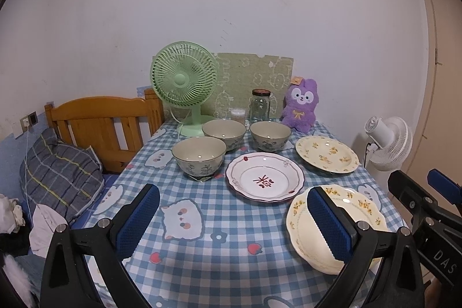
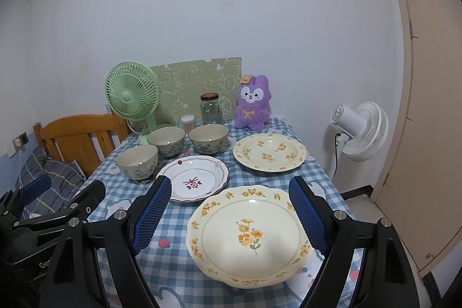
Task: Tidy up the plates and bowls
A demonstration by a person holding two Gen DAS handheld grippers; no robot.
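Three grey-green flowered bowls (image 1: 199, 155) (image 1: 223, 132) (image 1: 270, 134) stand in a cluster at the back left of the checked tablecloth (image 1: 213, 218). A white plate with a red pattern (image 1: 265, 178) lies in front of them. One yellow-flowered plate (image 2: 269, 152) lies at the back right and another yellow-flowered plate (image 2: 248, 233) near the front. My right gripper (image 2: 229, 215) hovers open over this near plate, pads apart from it. My left gripper (image 1: 234, 221) is open above bare cloth to the left, holding nothing.
A green desk fan (image 1: 184, 82), a glass jar (image 1: 260, 106), a small swab tub (image 1: 238, 115) and a purple plush (image 1: 300, 106) line the back edge. A wooden bed end (image 1: 101, 123) and a pillow (image 1: 60, 172) sit left. A white floor fan (image 2: 361, 129) stands right.
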